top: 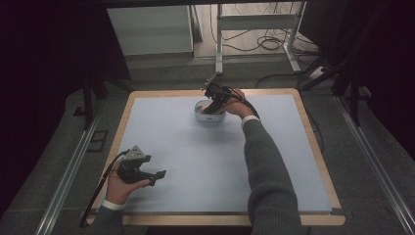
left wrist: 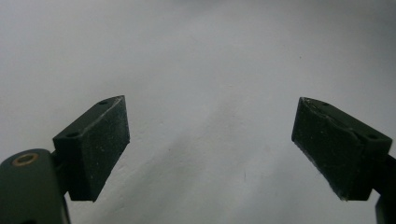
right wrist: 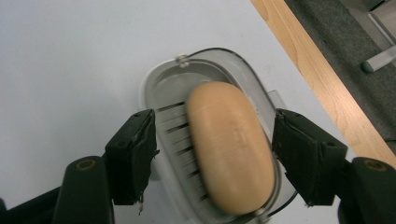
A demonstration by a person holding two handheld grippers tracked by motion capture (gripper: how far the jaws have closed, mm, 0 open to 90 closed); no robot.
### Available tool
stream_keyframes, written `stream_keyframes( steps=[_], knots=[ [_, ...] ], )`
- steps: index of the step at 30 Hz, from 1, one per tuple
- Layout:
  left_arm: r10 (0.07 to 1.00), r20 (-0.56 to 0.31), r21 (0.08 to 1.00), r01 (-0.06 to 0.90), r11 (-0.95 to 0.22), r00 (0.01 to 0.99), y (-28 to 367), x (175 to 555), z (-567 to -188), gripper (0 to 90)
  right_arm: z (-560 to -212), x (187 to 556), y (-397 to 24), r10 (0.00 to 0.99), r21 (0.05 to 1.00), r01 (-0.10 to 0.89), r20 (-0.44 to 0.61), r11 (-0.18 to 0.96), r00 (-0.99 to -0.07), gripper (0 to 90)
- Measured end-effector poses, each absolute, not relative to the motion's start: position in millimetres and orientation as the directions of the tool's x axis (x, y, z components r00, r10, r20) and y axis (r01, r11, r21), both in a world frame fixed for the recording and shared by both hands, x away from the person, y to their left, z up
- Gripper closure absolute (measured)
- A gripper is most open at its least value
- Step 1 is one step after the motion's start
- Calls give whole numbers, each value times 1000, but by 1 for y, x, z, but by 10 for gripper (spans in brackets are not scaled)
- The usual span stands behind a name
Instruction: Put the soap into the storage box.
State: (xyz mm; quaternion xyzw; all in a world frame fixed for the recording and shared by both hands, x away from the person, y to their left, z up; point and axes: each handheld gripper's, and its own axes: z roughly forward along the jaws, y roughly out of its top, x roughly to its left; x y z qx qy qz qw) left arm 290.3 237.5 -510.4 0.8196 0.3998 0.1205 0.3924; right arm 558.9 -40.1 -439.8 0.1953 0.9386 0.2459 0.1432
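Observation:
A tan oval bar of soap (right wrist: pixel 229 149) lies, slightly blurred, in a clear slotted soap dish (right wrist: pixel 161 88) at the far middle of the mat. My right gripper (right wrist: pixel 213 116) points down over the dish (top: pixel 209 117), one jaw on each side of the soap. The left pad stands clear of the bar and the right pad sits at its edge, so the jaws are open. In the high view the right gripper (top: pixel 211 105) covers the soap. My left gripper (top: pixel 159 175) rests low at the near left, open, with bare mat between its fingers (left wrist: pixel 100 144).
A pale blue-grey mat (top: pixel 195 161) covers a wooden table whose edge (right wrist: pixel 322 70) runs close beside the dish. Beyond the table are a metal stand (top: pixel 220 44), cables on the floor and dark curtains.

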Motion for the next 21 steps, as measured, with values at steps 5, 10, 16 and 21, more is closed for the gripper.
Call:
stream_keyframes(
  steps=[5, 10, 16, 21],
  knots=[
    [750, -111, 738, 559, -377, 652, 237, 290, -511, 115, -434, 551, -48, 493, 578, 326, -156, 748, -856, 265],
    [748, -109, 734, 560, -384, 655, 234, 291, -511, 115, -430, 539, -60, 542, 631, 355, -125, 690, -831, 216],
    [751, -110, 731, 565, -382, 650, 235, 292, -512, 115, -429, 519, -79, 578, 673, 381, -86, 635, -811, 201],
    [757, -113, 731, 569, -376, 644, 237, 292, -512, 114, -433, 502, -97, 603, 694, 395, -71, 602, -795, 196]
  ],
)
